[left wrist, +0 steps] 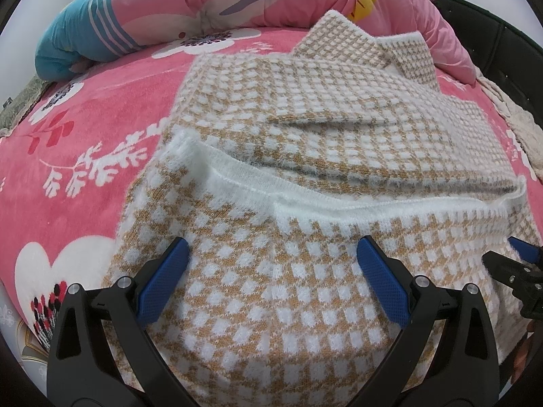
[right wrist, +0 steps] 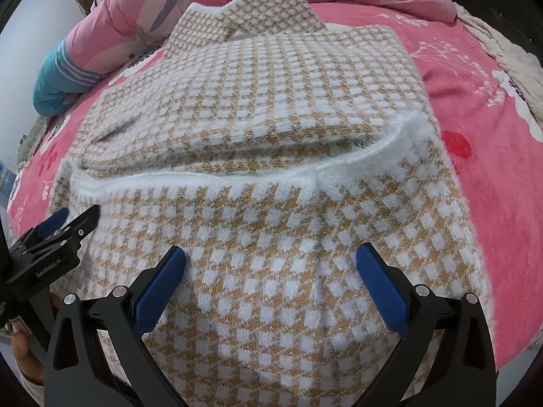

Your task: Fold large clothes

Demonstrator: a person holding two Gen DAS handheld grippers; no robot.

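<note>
A large tan-and-white checked knit garment (left wrist: 305,142) lies on a pink floral bed; it also shows in the right wrist view (right wrist: 288,95). Its near part is folded over the rest, and the white fuzzy hem (left wrist: 339,203) runs across the middle, also seen in the right wrist view (right wrist: 237,178). My left gripper (left wrist: 273,251) is open and empty, jaws wide apart just over the near fold. My right gripper (right wrist: 270,259) is open and empty over the same fold, to the right of the left one. The right gripper's tips (left wrist: 509,254) show at the left view's right edge.
The pink floral bed cover (left wrist: 85,135) spreads on all sides, also in the right wrist view (right wrist: 475,118). A rolled pink and blue duvet (left wrist: 152,10) lies along the far side. A cream blanket (right wrist: 516,61) lies at the far right edge. A black frame (left wrist: 492,34) borders the bed.
</note>
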